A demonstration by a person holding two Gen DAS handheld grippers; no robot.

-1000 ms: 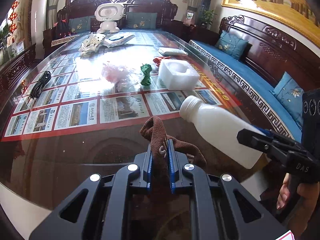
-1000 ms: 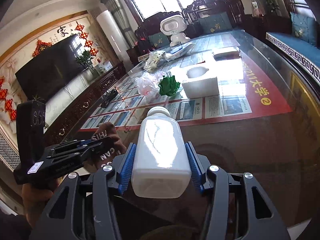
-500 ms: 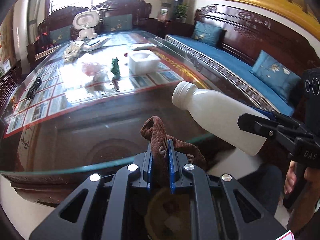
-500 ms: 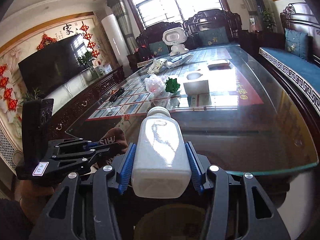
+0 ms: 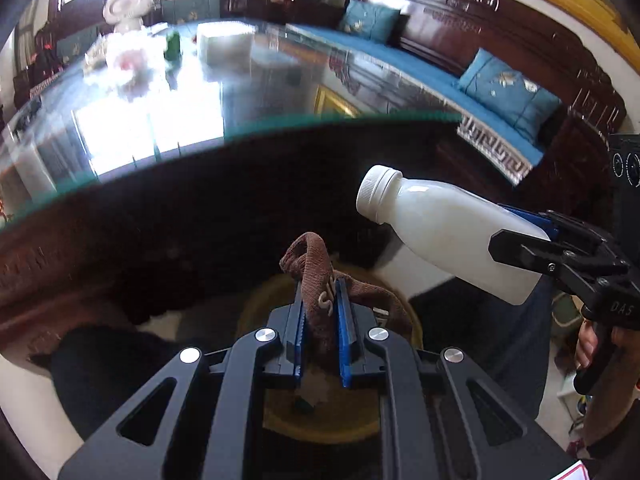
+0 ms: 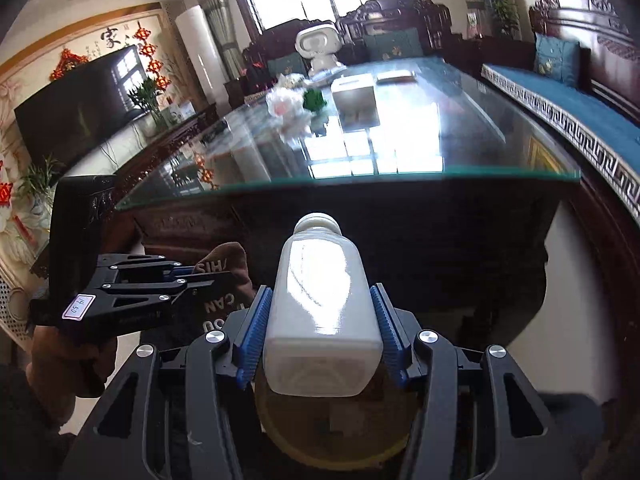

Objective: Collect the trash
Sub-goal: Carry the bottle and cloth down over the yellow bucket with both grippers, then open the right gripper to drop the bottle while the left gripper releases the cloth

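My left gripper (image 5: 320, 312) is shut on a brown cloth with white lettering (image 5: 316, 272); the cloth also shows in the right wrist view (image 6: 224, 276). My right gripper (image 6: 320, 320) is shut on a white plastic bottle (image 6: 320, 300), cap pointing forward; the bottle also shows in the left wrist view (image 5: 444, 232). Both are held below the glass table's front edge (image 6: 360, 180), above a round yellowish bin (image 5: 320, 420) on the floor, seen too in the right wrist view (image 6: 332, 440). On the table remain a pink-white plastic bag (image 6: 286, 100), green crumpled trash (image 6: 314, 98) and a white foam block (image 6: 354, 90).
A dark carved table base (image 6: 400, 248) stands right ahead. A wooden sofa with blue cushions (image 6: 568, 92) runs along the right. A white robot toy (image 6: 318, 46) sits at the table's far end. A TV (image 6: 76, 104) is on the left wall.
Both grippers have pulled back off the table and dropped below its edge, still holding the cloth and the bottle. The bin has come into view beneath them.
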